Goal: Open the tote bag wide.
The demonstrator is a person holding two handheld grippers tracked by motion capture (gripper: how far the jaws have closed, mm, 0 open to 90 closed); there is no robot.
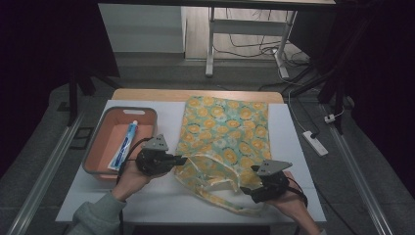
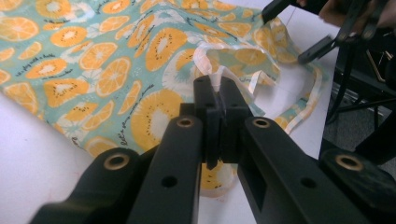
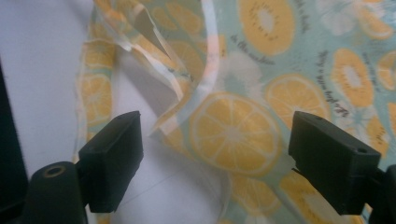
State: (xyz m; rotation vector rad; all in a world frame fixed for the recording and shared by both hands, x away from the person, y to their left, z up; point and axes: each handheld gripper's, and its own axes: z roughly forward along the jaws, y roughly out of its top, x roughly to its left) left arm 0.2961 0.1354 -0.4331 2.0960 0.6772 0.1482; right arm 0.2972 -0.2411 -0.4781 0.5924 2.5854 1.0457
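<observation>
Two black jaws of the right tool [image 3: 217,163] stand wide apart at the bottom corners, with nothing pressed between them. Beyond them lies a teal fabric bag [image 3: 280,70] printed with orange slices, its pale-edged opening folded and rumpled. White desk [image 3: 37,56] shows at left.

dim room, soft blurry closeups

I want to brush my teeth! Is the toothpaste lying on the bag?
No, the toothpaste lies in the orange basket, beside the fruit-print bag.
</observation>
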